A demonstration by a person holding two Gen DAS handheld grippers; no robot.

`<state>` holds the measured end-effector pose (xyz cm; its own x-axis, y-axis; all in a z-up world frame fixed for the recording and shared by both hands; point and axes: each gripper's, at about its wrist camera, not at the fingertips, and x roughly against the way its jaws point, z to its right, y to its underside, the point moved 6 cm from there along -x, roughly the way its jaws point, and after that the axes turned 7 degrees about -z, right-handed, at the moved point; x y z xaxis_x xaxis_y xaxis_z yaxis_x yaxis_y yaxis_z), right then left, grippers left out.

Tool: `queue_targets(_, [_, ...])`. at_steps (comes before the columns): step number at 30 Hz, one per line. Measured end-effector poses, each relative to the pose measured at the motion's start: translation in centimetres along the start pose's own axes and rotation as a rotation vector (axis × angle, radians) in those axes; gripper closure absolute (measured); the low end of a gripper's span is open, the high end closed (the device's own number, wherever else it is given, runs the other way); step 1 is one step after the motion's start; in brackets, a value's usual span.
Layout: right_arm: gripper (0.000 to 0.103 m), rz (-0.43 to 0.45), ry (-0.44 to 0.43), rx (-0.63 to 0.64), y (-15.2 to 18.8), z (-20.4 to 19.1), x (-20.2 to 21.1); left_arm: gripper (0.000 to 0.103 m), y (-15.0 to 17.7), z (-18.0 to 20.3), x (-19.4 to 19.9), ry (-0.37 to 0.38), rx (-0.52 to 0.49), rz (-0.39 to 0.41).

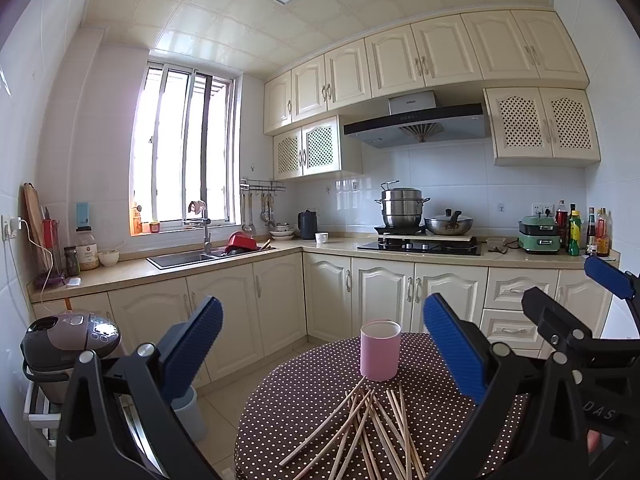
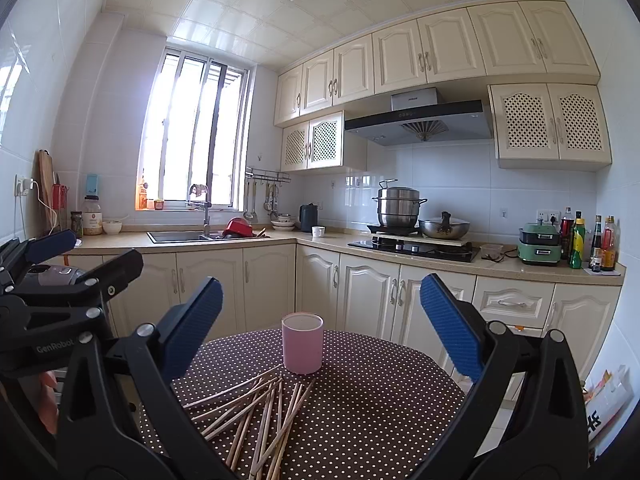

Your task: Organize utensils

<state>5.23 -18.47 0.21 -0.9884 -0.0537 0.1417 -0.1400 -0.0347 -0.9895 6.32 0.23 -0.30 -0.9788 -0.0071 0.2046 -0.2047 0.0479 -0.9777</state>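
We see the chopsticks (image 1: 360, 432) heaped loosely on the near part of the dotted table (image 2: 380, 392), long axes running mostly near-to-far, crossing. The pink cup (image 2: 302, 343) stands upright just beyond. Left hand-held gripper (image 1: 322, 348) and right hand-held gripper (image 2: 320, 332) gape wide, empty.

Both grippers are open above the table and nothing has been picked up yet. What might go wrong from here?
1. The chopsticks lie crossed in a loose heap, so lifting one may drag or flick others, perhaps off the round table.
2. The pink cup stands upright right behind the heap, and looks light; a nudge from either gripper could tip it.
3. The left gripper and right gripper sit close together, so they might collide over the pile.
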Motion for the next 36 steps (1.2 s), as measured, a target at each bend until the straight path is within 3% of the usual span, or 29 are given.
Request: queue_targets(36, [0.006, -0.012, 0.004, 0.001, 0.6, -0.5, -0.3, 0.004, 0.9, -0.6, -0.4, -0.002, -0.004, -0.008])
